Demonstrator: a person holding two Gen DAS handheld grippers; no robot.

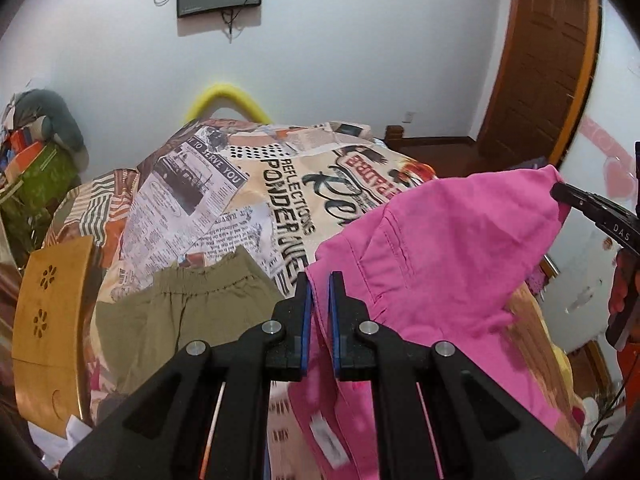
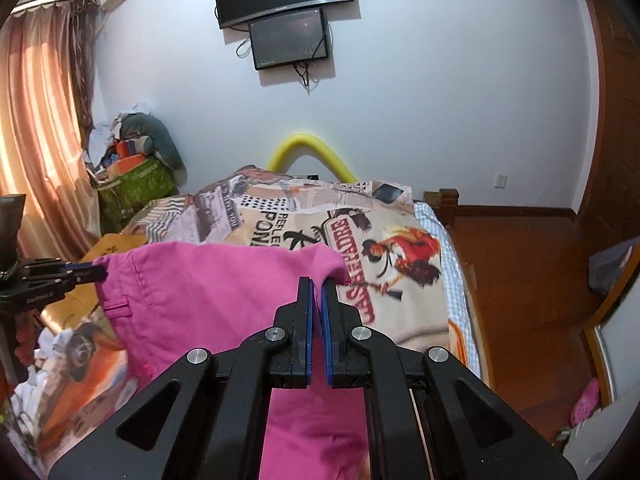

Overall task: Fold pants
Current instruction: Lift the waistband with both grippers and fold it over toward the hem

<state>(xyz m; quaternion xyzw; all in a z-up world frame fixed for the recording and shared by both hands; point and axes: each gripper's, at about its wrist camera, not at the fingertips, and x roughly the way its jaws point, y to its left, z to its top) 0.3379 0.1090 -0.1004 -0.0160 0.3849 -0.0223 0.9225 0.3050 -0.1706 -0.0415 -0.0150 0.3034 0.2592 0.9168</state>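
Note:
Pink pants (image 1: 440, 248) hang stretched in the air above the bed, held by their top edge between both grippers. My left gripper (image 1: 320, 280) is shut on one corner of the waistband, with pink cloth pinched between its blue pads. My right gripper (image 2: 318, 284) is shut on the other corner of the pink pants (image 2: 208, 292). In the left wrist view the right gripper (image 1: 560, 194) shows at the far right, clamped on the cloth. In the right wrist view the left gripper (image 2: 100, 271) shows at the far left, on the waistband end. The lower part of the pants hangs out of sight.
Olive green shorts (image 1: 176, 312) lie on the printed bedspread (image 1: 248, 200) at the left. A wooden board (image 1: 52, 320) stands at the bed's left side. A yellow foam arch (image 2: 308, 152) is at the bed's far end. A wooden floor (image 2: 520, 280) lies to the right.

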